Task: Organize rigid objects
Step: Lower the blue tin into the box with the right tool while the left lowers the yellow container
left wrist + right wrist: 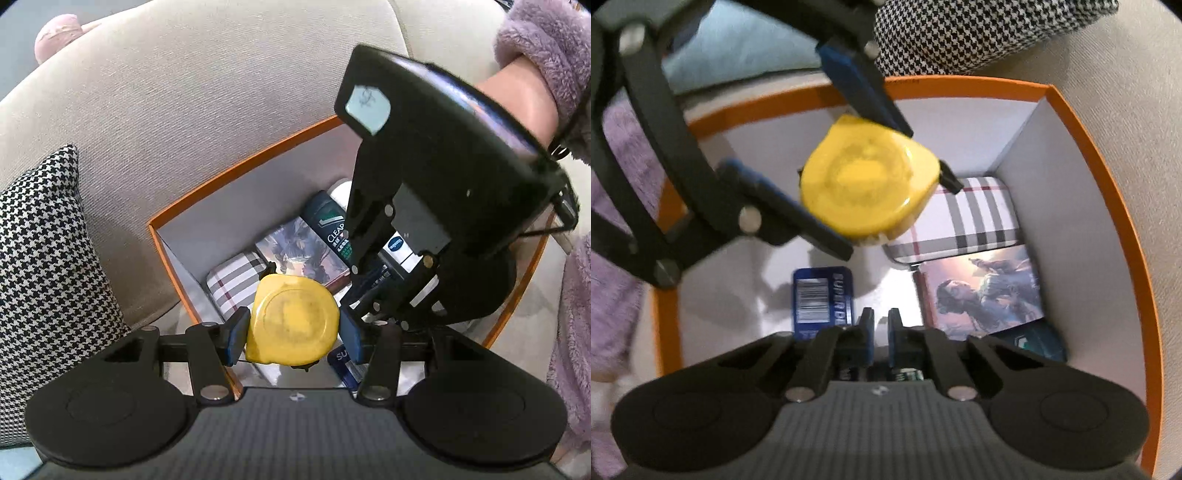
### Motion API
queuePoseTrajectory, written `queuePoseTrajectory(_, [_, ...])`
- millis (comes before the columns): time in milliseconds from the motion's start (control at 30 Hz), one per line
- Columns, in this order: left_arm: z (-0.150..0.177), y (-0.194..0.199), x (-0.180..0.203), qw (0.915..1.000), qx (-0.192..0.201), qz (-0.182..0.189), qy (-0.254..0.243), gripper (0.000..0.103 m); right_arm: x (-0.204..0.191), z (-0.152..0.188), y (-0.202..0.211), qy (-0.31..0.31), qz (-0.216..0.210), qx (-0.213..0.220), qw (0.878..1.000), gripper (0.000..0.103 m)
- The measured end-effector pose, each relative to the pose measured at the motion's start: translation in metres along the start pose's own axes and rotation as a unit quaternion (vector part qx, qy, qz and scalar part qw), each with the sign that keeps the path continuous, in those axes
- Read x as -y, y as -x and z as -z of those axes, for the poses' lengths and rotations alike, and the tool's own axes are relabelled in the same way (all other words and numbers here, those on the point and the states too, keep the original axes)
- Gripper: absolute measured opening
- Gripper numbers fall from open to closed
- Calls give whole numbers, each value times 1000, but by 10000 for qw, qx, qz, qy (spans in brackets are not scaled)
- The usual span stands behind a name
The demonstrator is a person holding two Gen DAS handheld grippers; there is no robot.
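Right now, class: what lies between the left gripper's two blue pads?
A yellow tape measure, clamped between the left gripper's pads over the orange box. Both wrist views show it; the right gripper holds nothing.

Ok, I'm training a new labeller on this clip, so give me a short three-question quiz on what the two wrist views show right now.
1. True or false: the left claw grips the yellow tape measure above the orange box.
2. Which item lies in the box corner next to the picture-cover book?
A. plaid case
B. glass jar
C. red mug
3. Fill in: the right claw is ____, with nothing seen between its pads.

Key
1. True: both pads press its sides.
2. A
3. shut
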State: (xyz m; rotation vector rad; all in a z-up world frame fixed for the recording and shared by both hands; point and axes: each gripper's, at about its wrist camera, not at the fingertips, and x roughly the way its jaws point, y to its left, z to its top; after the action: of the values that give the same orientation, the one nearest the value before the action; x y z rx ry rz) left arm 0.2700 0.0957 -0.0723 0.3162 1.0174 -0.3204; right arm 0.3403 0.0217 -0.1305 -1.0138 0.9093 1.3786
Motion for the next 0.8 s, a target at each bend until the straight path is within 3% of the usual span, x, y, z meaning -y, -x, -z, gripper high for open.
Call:
queuePoseTrajectory(500, [0, -2, 1, 10000, -54, 8, -78, 59, 7, 9, -25, 69, -980, 13, 9952, 7])
queuePoseTrajectory(667, [-2, -5, 3, 9996, -145, 110, -194, 59, 5, 11, -25, 116, -971, -44, 9952, 7])
queuePoseTrajectory(800, [-6, -6, 2, 9990, -239, 367, -87, 59, 4, 12, -14, -24, -670, 107, 9977, 8])
